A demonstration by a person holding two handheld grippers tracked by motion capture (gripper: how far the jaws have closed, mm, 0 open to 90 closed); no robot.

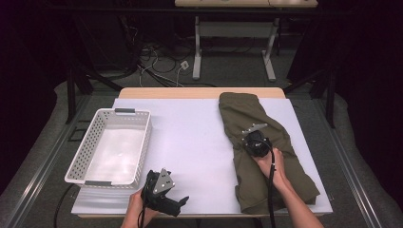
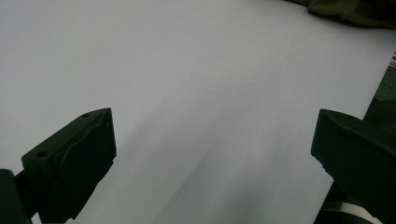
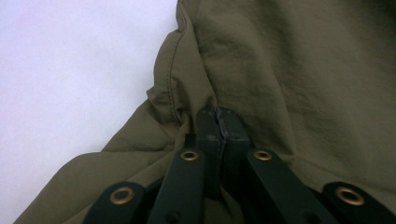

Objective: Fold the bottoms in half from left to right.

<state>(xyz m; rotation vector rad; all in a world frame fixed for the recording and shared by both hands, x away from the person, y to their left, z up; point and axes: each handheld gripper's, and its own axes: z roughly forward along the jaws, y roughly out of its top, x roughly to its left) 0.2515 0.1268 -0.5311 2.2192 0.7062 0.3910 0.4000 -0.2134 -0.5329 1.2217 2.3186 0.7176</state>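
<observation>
Olive garment (image 1: 266,152) lies lengthwise down the right side of the tabletop (image 1: 195,137), far end near the back edge, near end bunched just short of the front edge. Its right hem runs close to the sheet's right edge.

Right claw (image 3: 219,122) sits on the garment about midway along, toward its left edge. Jaws are pressed together on a pinch of cloth beside a stitched seam; fabric puckers around the tips. In the high view the right hand (image 1: 272,164) rests on the cloth behind it, cable trailing back along the forearm.

Left claw (image 1: 183,202) hovers at the front edge, left of centre, jaws wide apart, bare white sheet between them. Left hand (image 1: 138,206) is at the tabletop's front lip.

White basket (image 1: 114,142) stands at the left, touching nothing else, its near rim close to the left claw.

Open room: broad bare strip between basket and garment, back edge to front.

Materials: garment is thin matte woven cloth, wrinkled, with topstitched seams. Basket is rigid perforated plastic, rectangular, rounded corners, grey handle tabs. Tabletop cover is smooth matte white over a wooden board.
</observation>
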